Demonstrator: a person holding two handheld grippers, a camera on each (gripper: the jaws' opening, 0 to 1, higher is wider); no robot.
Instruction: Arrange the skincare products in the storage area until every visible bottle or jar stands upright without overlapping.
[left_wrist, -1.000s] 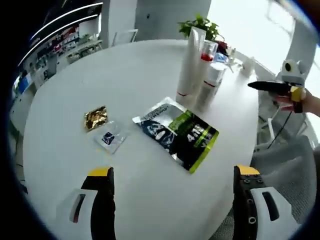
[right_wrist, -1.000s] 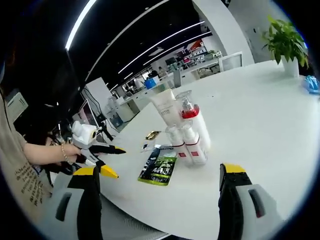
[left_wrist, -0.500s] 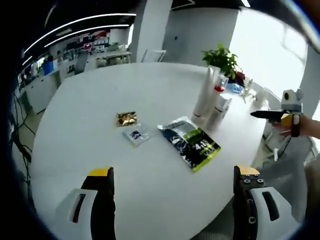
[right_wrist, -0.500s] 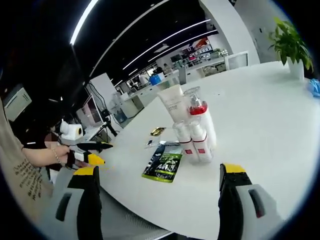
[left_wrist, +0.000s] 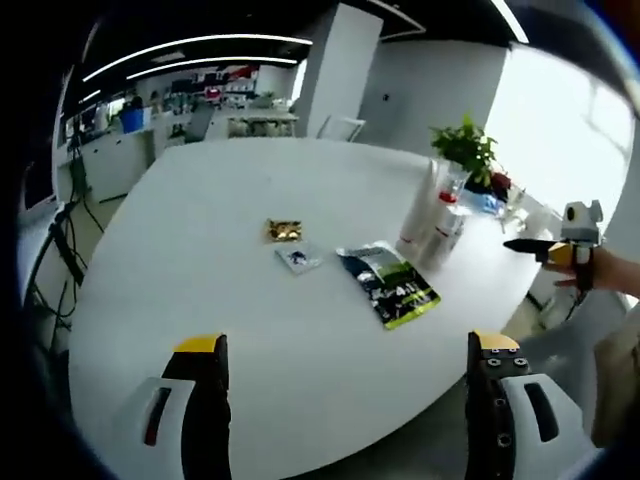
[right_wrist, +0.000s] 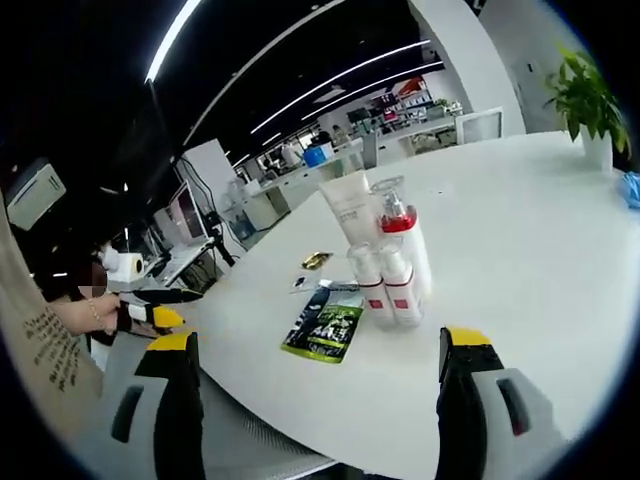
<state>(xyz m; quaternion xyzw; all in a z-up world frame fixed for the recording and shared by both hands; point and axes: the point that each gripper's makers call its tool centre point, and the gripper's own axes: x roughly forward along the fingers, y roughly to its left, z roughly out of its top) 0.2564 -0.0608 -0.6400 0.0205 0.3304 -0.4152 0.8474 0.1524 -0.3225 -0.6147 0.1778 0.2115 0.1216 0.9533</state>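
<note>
The left claw (left_wrist: 345, 350) and the right claw (right_wrist: 318, 345) both stand with jaws wide apart and hold nothing, each raised above the near edge of the round white bench (left_wrist: 200, 230), well apart from the skincare products. The white tube (right_wrist: 348, 205), the red-capped pump bottle (right_wrist: 400, 235) and two small white bottles (right_wrist: 385, 285) stand upright, close together. Just beside them a dark-and-green pouch (right_wrist: 325, 330), a small clear sachet (left_wrist: 297, 258) and a gold sachet (left_wrist: 284, 230) lie flat.
</note>
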